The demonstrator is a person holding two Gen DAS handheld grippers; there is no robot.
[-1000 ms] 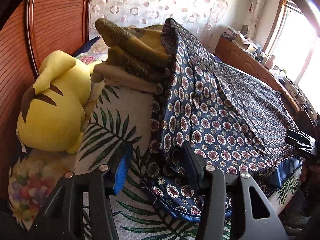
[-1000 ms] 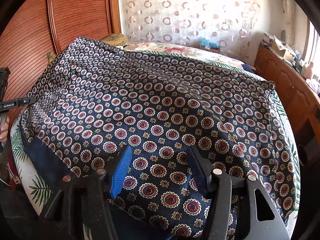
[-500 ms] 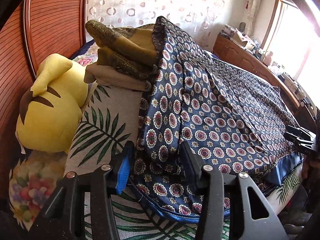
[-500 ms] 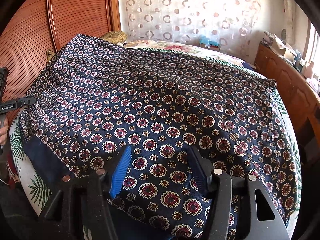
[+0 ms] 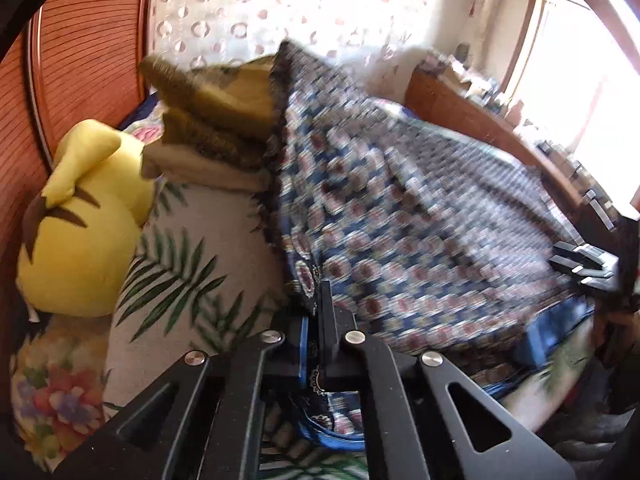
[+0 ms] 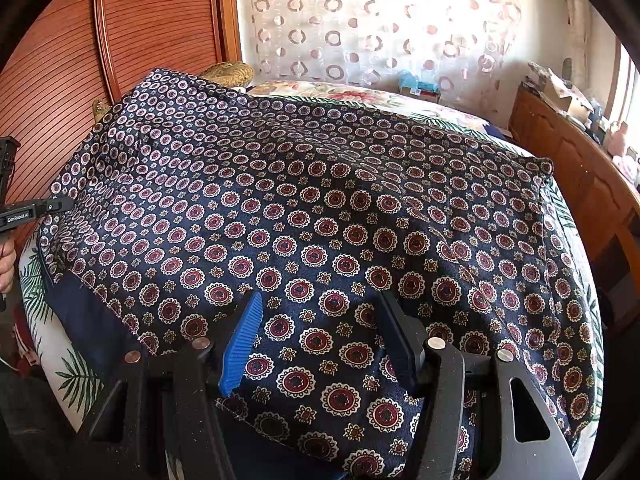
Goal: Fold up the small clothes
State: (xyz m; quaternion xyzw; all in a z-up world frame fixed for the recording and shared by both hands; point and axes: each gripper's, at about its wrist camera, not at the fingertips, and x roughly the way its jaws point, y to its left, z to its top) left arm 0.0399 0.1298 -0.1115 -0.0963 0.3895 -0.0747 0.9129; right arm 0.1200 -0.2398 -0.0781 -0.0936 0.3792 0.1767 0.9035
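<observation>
A navy garment printed with maroon-and-white medallions lies spread over a bed with a palm-leaf cover, reaching from the near edge to the far-left corner. The left gripper has its jaws pressed together on a pinch of the garment's near left hem, cloth bunched up between the pads. The right gripper hangs over the near middle of the garment with its jaws apart, a blue ribbed pad on one finger, and nothing clamped between them; whether the tips touch the cloth cannot be told.

Just left of the garment the left wrist view shows a yellow plush toy with brown stripes against the reddish ribbed wooden headboard, and a folded olive-gold cloth on a cream pillow that the garment's far edge rests against. The cloth there is blurred.

The right wrist view shows only the top of the olive cloth, yet gives the whole garment sharply, a wooden sideboard on the right, and a person's hand at the far left edge.
</observation>
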